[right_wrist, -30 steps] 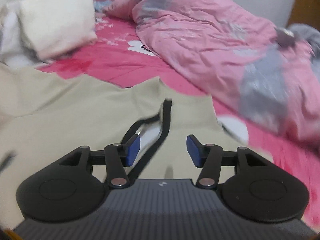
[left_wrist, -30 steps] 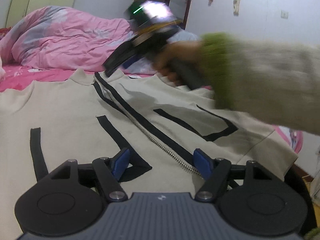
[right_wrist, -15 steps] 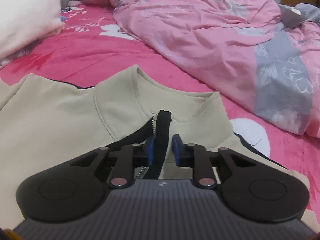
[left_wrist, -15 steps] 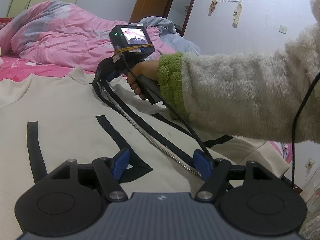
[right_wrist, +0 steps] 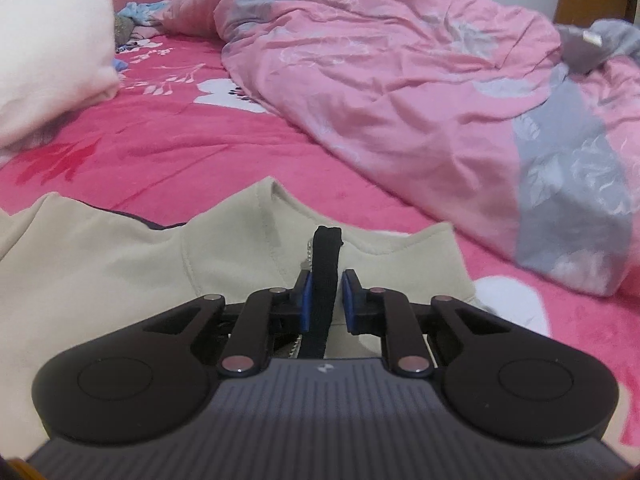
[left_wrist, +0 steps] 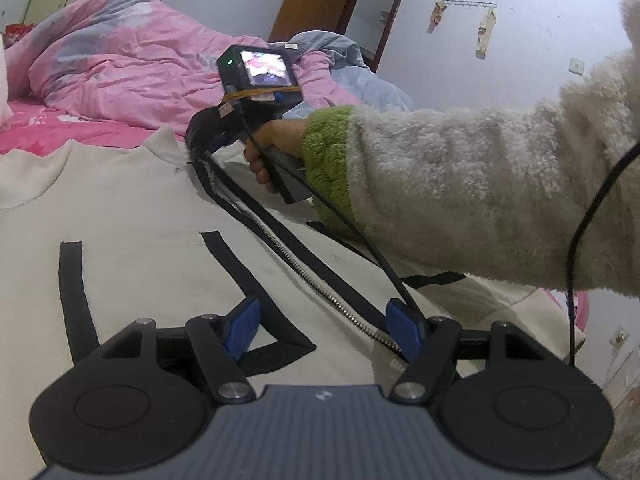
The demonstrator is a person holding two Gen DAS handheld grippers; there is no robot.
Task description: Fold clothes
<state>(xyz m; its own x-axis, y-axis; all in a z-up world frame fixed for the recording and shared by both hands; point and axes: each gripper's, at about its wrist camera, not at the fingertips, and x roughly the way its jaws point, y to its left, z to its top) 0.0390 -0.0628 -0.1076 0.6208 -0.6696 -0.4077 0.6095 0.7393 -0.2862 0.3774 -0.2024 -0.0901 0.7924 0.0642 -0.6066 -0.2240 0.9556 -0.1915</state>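
A beige zip-up jacket [left_wrist: 140, 208] with black trim lies spread flat on the bed, its zipper [left_wrist: 320, 292] running from hem to collar. My left gripper [left_wrist: 324, 326] stands open low over the hem, one blue pad on each side of the zipper's lower end. At the collar, my right gripper [left_wrist: 198, 148] is held by a hand in a fuzzy sleeve [left_wrist: 460, 184]. In the right wrist view, the right gripper [right_wrist: 326, 300] is shut on the black zipper edge [right_wrist: 326, 256], which stands up between the pads above the beige collar [right_wrist: 240, 232].
A crumpled pink and grey duvet [right_wrist: 400, 80] lies beyond the collar on the pink sheet [right_wrist: 180, 132]. A white pillow [right_wrist: 48, 48] sits at the far left. A black cable [left_wrist: 580, 240] hangs on the right, and a wooden door [left_wrist: 312, 4] stands behind.
My right gripper came down to the collar and closed its pads on the black zipper edge, which now stands raised. The left gripper has stayed open at the hem.
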